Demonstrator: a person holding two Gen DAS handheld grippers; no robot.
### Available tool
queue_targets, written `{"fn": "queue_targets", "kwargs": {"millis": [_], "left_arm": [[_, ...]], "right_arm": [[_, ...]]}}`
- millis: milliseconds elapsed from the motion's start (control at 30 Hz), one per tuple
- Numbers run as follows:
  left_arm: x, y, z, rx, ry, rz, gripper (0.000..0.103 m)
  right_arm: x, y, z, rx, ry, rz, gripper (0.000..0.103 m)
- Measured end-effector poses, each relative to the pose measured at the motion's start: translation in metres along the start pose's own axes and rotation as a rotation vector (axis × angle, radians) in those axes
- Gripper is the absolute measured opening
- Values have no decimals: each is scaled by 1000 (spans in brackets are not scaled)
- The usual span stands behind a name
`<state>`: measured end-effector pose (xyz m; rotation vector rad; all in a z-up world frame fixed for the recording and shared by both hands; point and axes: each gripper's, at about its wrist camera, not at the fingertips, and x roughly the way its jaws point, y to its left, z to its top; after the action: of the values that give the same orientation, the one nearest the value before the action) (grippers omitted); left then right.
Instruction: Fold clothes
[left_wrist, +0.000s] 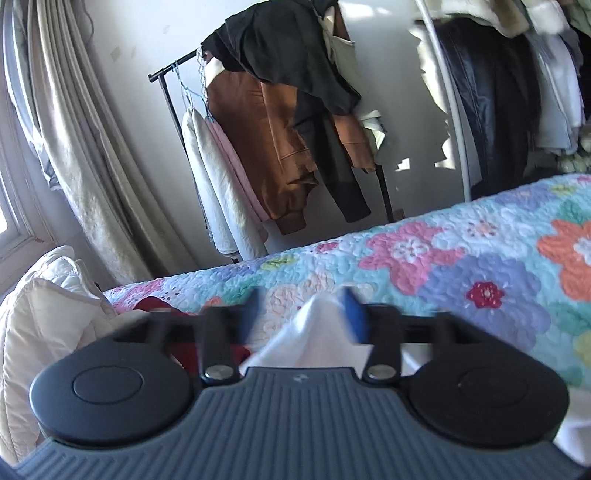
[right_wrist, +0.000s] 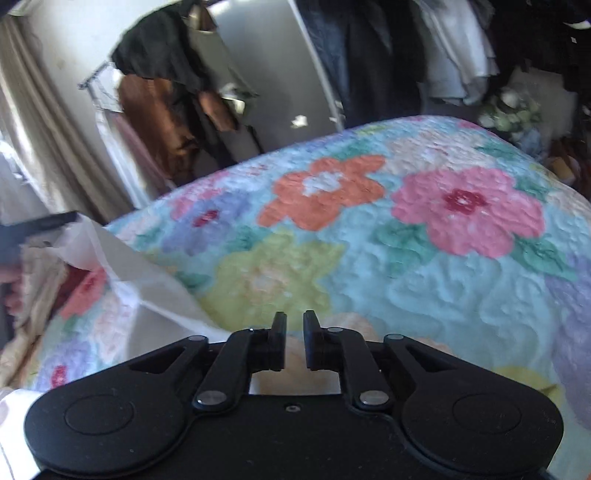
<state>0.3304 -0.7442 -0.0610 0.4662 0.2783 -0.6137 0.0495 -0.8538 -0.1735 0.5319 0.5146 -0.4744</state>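
A white garment (left_wrist: 317, 339) lies on the floral quilt (left_wrist: 480, 266) of a bed. My left gripper (left_wrist: 301, 314) has blue pads; its jaws stand wide apart with a raised peak of the white cloth between them, not clamped. In the right wrist view the same white garment (right_wrist: 147, 288) stretches up to the left, lifted toward the left gripper's body (right_wrist: 37, 229). My right gripper (right_wrist: 294, 332) hovers over the quilt (right_wrist: 406, 258) with its black fingers nearly together and only a narrow gap, nothing between them.
A clothes rack (left_wrist: 280, 122) with brown, black and white garments stands by the wall beyond the bed. Curtains (left_wrist: 74, 147) hang left. White pillows (left_wrist: 48, 314) and a red item (left_wrist: 155, 304) lie at the left. More hanging clothes (left_wrist: 517, 92) are at the right.
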Motion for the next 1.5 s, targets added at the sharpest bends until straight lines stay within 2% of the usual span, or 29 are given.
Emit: {"fn": "queue_targets", "kwargs": {"millis": [100, 167, 200, 267, 367, 433, 467, 500, 567, 633, 733, 767, 867, 900, 967, 1033, 1100, 1167, 1233, 1300, 1333, 1367, 1400, 1433, 1467, 1500], "left_arm": [[-6, -12, -19, 89, -34, -68, 73], [-7, -20, -28, 144, -11, -87, 73], [-7, -22, -32, 151, 4, -99, 73], [-9, -23, -41, 133, 44, -147, 73], [-8, -16, -56, 50, 127, -212, 73], [-3, -8, -66, -14, 193, -237, 73], [-2, -4, -71, -42, 222, -238, 73], [0, 0, -75, -64, 247, -230, 73], [2, 8, -83, -90, 276, -211, 73], [5, 18, -88, -103, 290, -192, 73], [11, 30, -91, -136, 302, -174, 73], [13, 34, -91, -156, 305, -183, 73], [19, 35, -91, -209, 311, -242, 73], [21, 33, -91, -220, 315, -266, 73], [22, 24, -90, -232, 321, -303, 73], [22, 15, -89, -253, 326, -342, 73], [21, 7, -90, -296, 336, -398, 73], [22, -3, -90, -331, 341, -428, 74], [28, -11, -89, -371, 339, -440, 80], [38, -21, -86, -413, 344, -414, 81], [42, -27, -84, -425, 340, -394, 81], [43, -35, -81, -410, 325, -381, 79], [42, -44, -77, -375, 304, -376, 56], [42, -53, -73, -319, 290, -374, 11], [38, -62, -68, -234, 264, -357, 3], [32, -70, -64, -144, 214, -317, 3]], "right_arm": [[13, 36, 1, -215, 31, 20, 37], [24, 63, 0, -383, 57, 27, 41], [29, 76, 0, -467, 71, 31, 47], [42, 102, 0, -623, 98, 35, 53], [77, 126, 2, -735, 159, 33, 50], [99, 131, 11, -730, 182, 29, 31], [108, 129, 19, -684, 184, 22, 14], [115, 122, 30, -604, 178, 26, 8], [127, 96, 54, -372, 159, 32, 6], [138, 67, 69, -178, 158, -9, 6], [144, 45, 74, -37, 168, -93, 7], [143, 47, 74, -37, 170, -105, 8], [135, 58, 72, -72, 156, -169, 32], [130, 64, 72, -99, 141, -198, 37], [119, 79, 70, -167, 95, -214, 37], [107, 91, 67, -199, 69, -168, 37], [102, 99, 63, -182, 100, -57, 37], [106, 109, 54, -180, 179, 48, 38], [115, 122, 42, -239, 255, 64, 42], [117, 131, 27, -311, 264, 21, 43], [116, 130, 22, -312, 268, 47, 39], [114, 126, 17, -306, 278, 95, 23], [112, 122, 13, -299, 288, 143, 20], [109, 117, 9, -289, 288, 187, 20], [104, 109, 9, -260, 272, 216, 20], [101, 100, 10, -211, 259, 236, 19]]}}
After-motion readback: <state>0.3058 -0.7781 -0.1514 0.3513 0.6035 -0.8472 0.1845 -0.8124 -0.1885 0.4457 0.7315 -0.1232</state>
